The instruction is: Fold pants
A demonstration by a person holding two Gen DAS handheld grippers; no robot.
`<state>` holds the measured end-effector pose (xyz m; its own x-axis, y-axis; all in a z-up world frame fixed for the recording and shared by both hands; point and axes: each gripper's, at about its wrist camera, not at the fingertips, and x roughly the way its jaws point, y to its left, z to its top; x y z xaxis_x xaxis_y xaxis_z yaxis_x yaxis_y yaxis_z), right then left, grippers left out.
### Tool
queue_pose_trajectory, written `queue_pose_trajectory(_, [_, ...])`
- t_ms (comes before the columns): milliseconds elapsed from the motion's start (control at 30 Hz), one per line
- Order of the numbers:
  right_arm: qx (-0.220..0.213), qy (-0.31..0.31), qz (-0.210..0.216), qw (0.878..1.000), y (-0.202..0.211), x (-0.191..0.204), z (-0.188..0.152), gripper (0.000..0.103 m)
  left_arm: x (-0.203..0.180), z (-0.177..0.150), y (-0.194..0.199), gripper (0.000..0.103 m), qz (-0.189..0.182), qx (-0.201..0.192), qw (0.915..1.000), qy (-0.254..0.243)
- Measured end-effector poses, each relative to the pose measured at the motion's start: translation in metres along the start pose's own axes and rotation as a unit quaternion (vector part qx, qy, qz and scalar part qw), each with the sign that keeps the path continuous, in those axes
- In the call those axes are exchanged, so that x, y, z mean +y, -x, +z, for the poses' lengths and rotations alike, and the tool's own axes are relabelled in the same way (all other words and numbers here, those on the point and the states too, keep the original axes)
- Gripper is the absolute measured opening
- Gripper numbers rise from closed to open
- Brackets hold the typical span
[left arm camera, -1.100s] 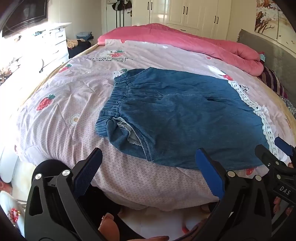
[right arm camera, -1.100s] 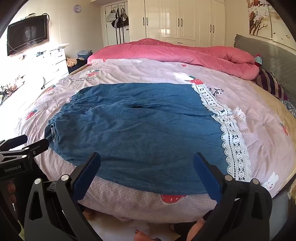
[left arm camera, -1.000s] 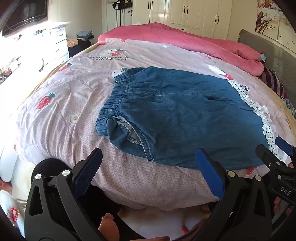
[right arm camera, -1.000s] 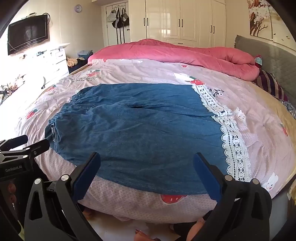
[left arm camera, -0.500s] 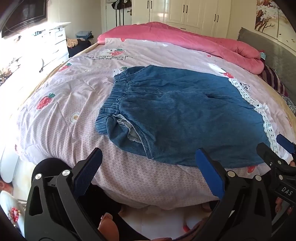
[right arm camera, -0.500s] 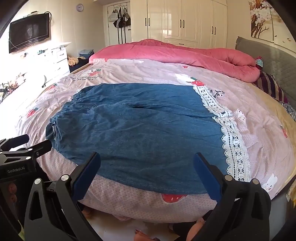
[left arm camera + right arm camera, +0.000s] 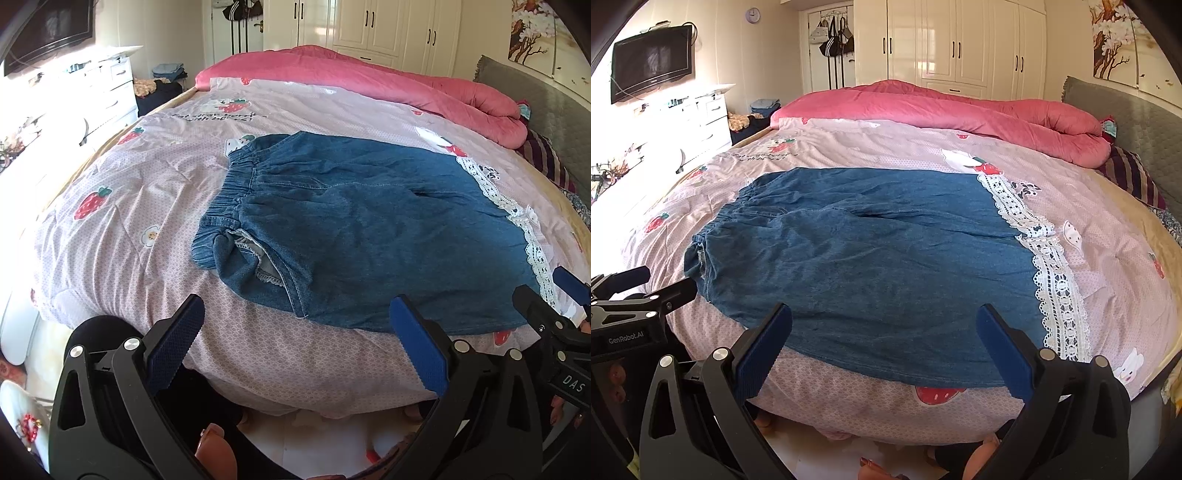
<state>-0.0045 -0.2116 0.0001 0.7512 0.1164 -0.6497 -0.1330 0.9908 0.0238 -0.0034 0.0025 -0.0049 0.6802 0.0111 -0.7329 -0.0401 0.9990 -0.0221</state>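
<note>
STEP: approach for first fold | PANTS: denim pants (image 7: 879,266) flat on bed (image 7: 1108,266), frame centre, elastic waistband (image 7: 231,192) left, lace hem (image 7: 1052,280) right | JAWS: left gripper (image 7: 291,343) and right gripper (image 7: 882,343) wide, empty | METHOD: pinch both near-edge corners, fold evenly away.

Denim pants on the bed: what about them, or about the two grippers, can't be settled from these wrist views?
- Denim pants: the underside is hidden against the bedspread in both views.
- Inner waistband label: too small to read, left wrist view.
- Left gripper and right gripper: jaws wide open; the hands behind are cut off by the bottom edge.
- Floor beneath: blocked by gripper frames.
</note>
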Motion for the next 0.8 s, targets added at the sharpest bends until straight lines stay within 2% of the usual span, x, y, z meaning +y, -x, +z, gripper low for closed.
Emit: queue_pose_trajectory(800, [0.001,0.0,-0.005,1.0,0.0017,0.001,-0.0009,0.099,-0.0024,0.0003,0.0021,0.095,-0.002,-0.002,1.0,-0.001])
